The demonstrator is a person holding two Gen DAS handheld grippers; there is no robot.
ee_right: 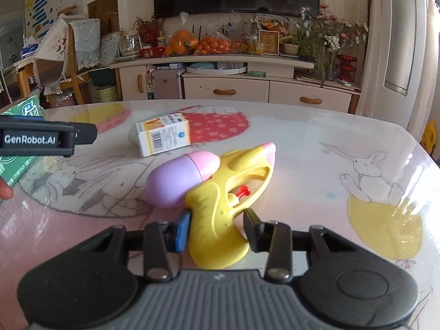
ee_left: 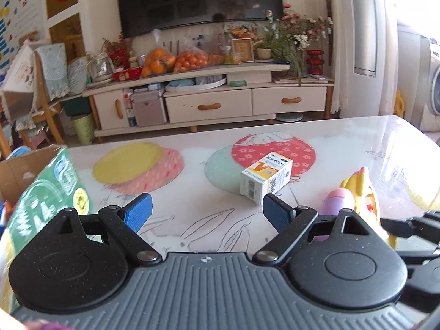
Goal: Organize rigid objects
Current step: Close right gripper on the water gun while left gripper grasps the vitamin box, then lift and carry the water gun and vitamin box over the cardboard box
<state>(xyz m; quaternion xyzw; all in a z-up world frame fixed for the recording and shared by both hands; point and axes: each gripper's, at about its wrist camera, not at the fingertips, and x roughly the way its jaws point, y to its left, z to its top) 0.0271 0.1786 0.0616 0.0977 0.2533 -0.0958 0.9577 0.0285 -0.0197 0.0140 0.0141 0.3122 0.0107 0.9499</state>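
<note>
A toy water gun [ee_right: 228, 181], yellow with a purple and pink tank, lies on the table. My right gripper [ee_right: 217, 228] is shut on its yellow handle, with a pad against each side. A white and orange medicine box [ee_right: 163, 134] lies beyond it. In the left wrist view my left gripper [ee_left: 207, 214] hovers open over the table with nothing between its blue pads. The medicine box [ee_left: 265, 177] is just ahead of its right finger, and the water gun [ee_left: 357, 192] shows at the right.
The table [ee_right: 316, 148] has a glossy cover printed with rabbits and balloons. A green package [ee_left: 46, 192] and a cardboard box [ee_left: 16, 170] sit at its left edge. A TV stand with drawers [ee_left: 209, 104] stands across the room. A person's fingertip [ee_right: 4, 191] shows at far left.
</note>
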